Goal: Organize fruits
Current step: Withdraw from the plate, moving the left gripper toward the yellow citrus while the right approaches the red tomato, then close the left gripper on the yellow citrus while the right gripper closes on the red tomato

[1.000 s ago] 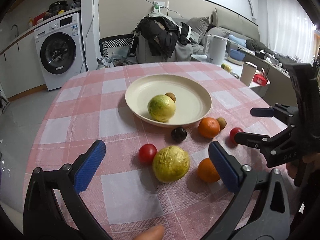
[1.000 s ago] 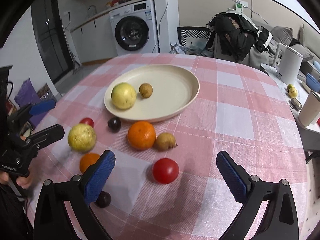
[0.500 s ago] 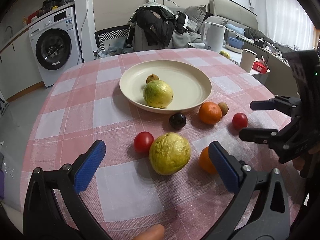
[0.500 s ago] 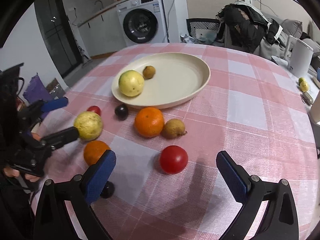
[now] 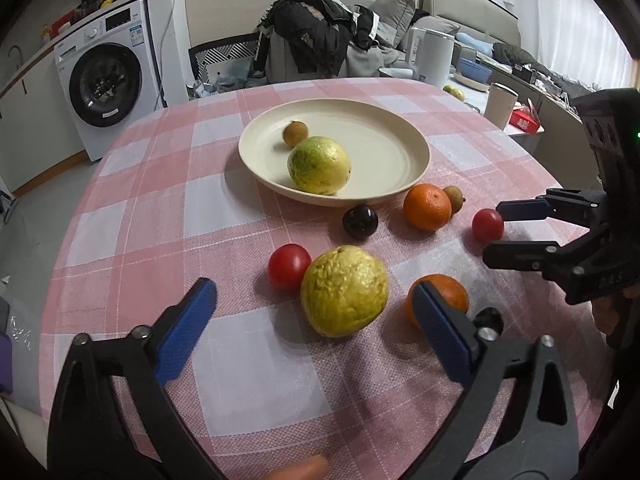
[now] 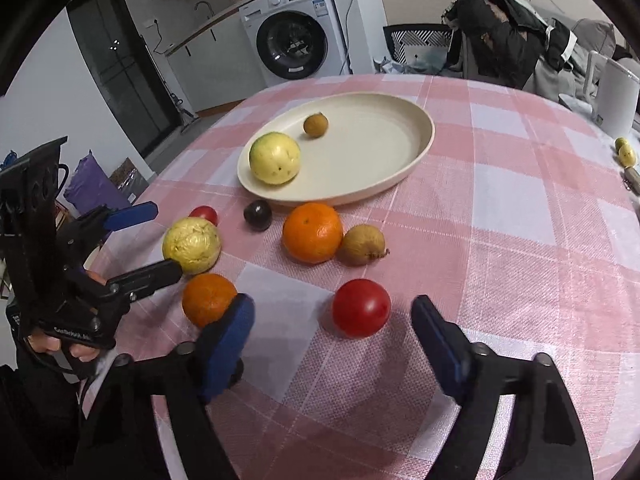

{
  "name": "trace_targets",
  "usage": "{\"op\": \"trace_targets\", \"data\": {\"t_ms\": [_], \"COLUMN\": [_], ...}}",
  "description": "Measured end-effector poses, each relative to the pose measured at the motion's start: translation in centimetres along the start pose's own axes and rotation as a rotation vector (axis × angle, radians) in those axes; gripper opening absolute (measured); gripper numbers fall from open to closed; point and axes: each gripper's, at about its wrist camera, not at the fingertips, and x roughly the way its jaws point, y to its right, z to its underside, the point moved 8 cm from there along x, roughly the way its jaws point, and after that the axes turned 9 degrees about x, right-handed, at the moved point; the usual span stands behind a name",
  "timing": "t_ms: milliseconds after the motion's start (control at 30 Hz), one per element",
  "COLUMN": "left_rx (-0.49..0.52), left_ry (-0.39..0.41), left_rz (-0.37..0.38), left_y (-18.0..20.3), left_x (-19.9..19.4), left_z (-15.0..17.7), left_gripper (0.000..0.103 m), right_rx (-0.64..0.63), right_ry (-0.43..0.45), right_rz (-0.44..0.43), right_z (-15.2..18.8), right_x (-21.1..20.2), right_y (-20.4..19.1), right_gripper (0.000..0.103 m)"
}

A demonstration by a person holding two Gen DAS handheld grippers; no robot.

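A cream plate [image 5: 416,152] [image 6: 420,140] holds a green-yellow guava [image 5: 319,165] [image 6: 274,157] and a small brown fruit [image 5: 295,133] [image 6: 315,124]. On the cloth lie a yellow guava [image 5: 344,290] [image 6: 191,239], two oranges [image 5: 426,206] [image 6: 312,232] [image 6: 208,298], two red tomatoes [image 5: 289,265] [image 6: 361,308], a dark plum [image 5: 359,221] [image 6: 257,214] and a brown fruit [image 6: 362,245]. My left gripper [image 5: 316,332] [image 6: 160,238] is open, its jaws either side of the yellow guava. My right gripper [image 6: 332,340] [image 5: 496,230] is open, just short of the near tomato [image 5: 487,224].
A pink checked cloth [image 5: 160,200] covers the round table. A small dark fruit [image 5: 489,319] lies behind my left gripper's right finger. Beyond the table stand a washing machine [image 5: 106,88], a chair with clothes [image 5: 316,40], a white kettle [image 5: 432,54] and a cup [image 5: 500,104].
Both grippers have moved forward toward the fruit. The yellow guava now lies between my left jaws, and the red tomato is close in front of my right gripper. Both stay open.
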Motion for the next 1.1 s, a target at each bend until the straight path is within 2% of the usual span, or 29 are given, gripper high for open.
{"op": "trace_targets", "data": {"t_ms": [133, 200, 367, 500, 633, 1100], "left_rx": [0.002, 0.004, 0.014, 0.016, 0.027, 0.004], "left_ry": [-0.002, -0.013, -0.015, -0.024, -0.021, -0.049], "left_rz": [0.038, 0.062, 0.093, 0.118, 0.13, 0.121], "left_y": [0.3, 0.6, 1.1, 1.4, 1.7, 1.9], "left_x": [0.1, 0.3, 0.2, 0.2, 0.0, 1.3], "left_z": [0.0, 0.2, 0.4, 0.6, 0.7, 0.9], "left_gripper": [0.08, 0.069, 0.059, 0.049, 0.048, 0.048], "right_rx": [0.001, 0.004, -0.008, -0.027, -0.04, -0.045], "right_ry": [-0.007, -0.006, -0.007, -0.006, -0.007, -0.004], "right_rz": [-0.003, 0.001, 0.024, 0.03, 0.033, 0.035], "right_z": [0.2, 0.2, 0.4, 0.5, 0.6, 0.7], "right_x": [0.1, 0.1, 0.4, 0.4, 0.4, 0.4], "right_y": [0.2, 0.4, 0.8, 0.6, 0.4, 0.5], "right_gripper": [0.076, 0.071, 0.056, 0.05, 0.045, 0.045]}}
